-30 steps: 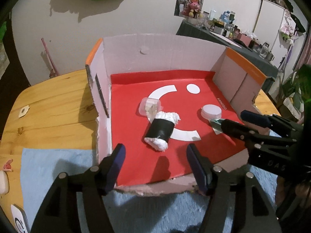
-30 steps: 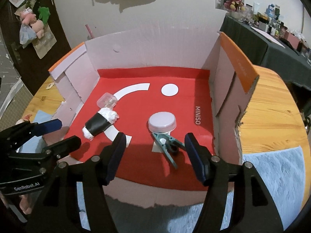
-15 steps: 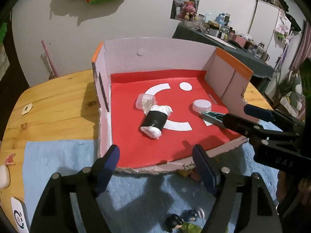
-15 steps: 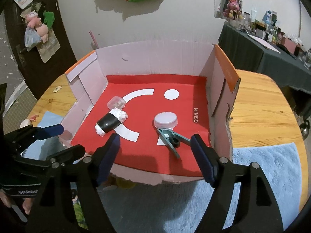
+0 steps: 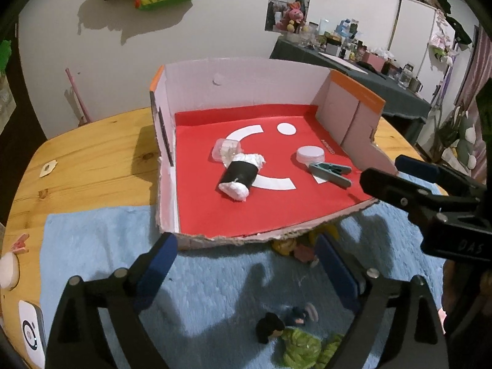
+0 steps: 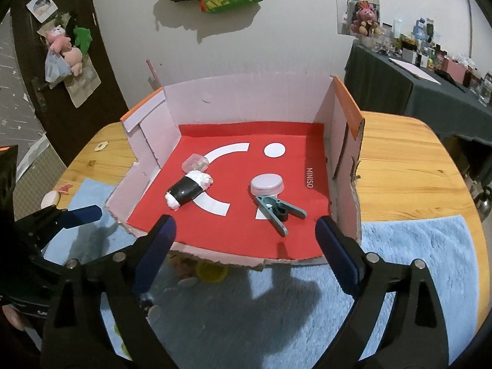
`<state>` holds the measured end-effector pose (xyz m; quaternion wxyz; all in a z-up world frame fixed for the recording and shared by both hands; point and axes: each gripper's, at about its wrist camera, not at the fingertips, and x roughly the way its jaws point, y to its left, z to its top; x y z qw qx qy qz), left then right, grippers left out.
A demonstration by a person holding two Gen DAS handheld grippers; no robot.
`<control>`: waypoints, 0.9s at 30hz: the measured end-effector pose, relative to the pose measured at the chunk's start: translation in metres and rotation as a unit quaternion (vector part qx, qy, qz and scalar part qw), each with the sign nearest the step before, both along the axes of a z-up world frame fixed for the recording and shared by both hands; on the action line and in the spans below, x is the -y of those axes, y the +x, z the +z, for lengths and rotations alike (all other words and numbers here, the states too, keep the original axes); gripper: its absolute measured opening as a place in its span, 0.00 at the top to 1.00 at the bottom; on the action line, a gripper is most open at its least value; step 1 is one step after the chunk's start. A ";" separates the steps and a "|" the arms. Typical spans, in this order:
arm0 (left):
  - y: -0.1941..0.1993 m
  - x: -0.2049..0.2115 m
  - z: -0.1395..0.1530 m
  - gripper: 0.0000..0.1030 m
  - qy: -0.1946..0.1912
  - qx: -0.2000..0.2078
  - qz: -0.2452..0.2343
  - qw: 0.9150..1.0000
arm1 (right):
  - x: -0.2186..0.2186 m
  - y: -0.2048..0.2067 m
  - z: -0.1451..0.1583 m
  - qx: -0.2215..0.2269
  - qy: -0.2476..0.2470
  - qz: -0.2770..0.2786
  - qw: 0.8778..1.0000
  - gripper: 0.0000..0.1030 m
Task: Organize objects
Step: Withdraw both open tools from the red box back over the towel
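A red-floored cardboard box (image 5: 350,110) (image 6: 346,113) holds a black-and-white roll (image 5: 240,176) (image 6: 187,190), a clear small container (image 5: 226,150) (image 6: 195,163), a white lid (image 5: 310,154) (image 6: 267,184) and a green clip (image 5: 330,172) (image 6: 278,210). My left gripper (image 5: 246,264) is open and empty above the blue towel (image 5: 101,246), before the box's front edge. My right gripper (image 6: 246,246) is open and empty, also before the front edge. A small doll (image 5: 270,330) with green cloth (image 5: 303,347) and yellow toys (image 5: 286,246) (image 6: 210,272) lie on the towel.
The box sits on a round wooden table (image 5: 92,160) (image 6: 406,160). A white device (image 5: 29,335) and a small white-pink object (image 5: 9,267) lie at the left table edge. A dark cluttered table (image 6: 415,73) stands behind right.
Both grippers have pulled back from the box toward me. The towel, doll and yellow toys in front of the box have come into view. The box's contents have not moved.
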<state>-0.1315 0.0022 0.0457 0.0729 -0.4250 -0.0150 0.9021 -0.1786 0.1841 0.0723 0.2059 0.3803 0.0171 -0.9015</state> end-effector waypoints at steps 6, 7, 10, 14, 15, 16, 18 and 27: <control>0.009 0.000 0.001 0.09 -0.001 -0.003 -0.001 1.000 | -0.002 0.011 0.004 -0.006 -0.006 0.002 1.000 0.09; 0.009 0.000 0.001 0.09 -0.001 -0.003 -0.001 1.000 | -0.002 0.013 0.004 -0.007 -0.007 0.002 1.000 0.09; 0.013 0.002 0.001 0.09 0.000 -0.002 0.002 1.000 | -0.003 0.019 0.006 -0.010 -0.009 0.003 1.000 0.09; 0.018 0.005 0.002 0.09 0.003 -0.003 0.004 1.000 | -0.004 0.028 0.008 -0.012 -0.013 0.007 1.000 0.09; 0.020 0.005 0.002 0.09 0.004 -0.003 0.003 1.000 | -0.003 0.030 0.008 -0.013 -0.014 0.007 1.000 0.09; 0.021 0.005 0.002 0.09 0.004 -0.004 0.003 1.000 | -0.004 0.032 0.008 -0.014 -0.014 0.008 1.000 0.09; 0.023 0.004 0.002 0.09 0.004 -0.004 0.002 1.000 | -0.004 0.035 0.008 -0.015 -0.013 0.007 1.000 0.09; 0.034 0.001 0.002 0.09 0.003 -0.006 -0.003 1.000 | -0.006 0.050 0.007 -0.017 -0.010 0.010 1.000 0.09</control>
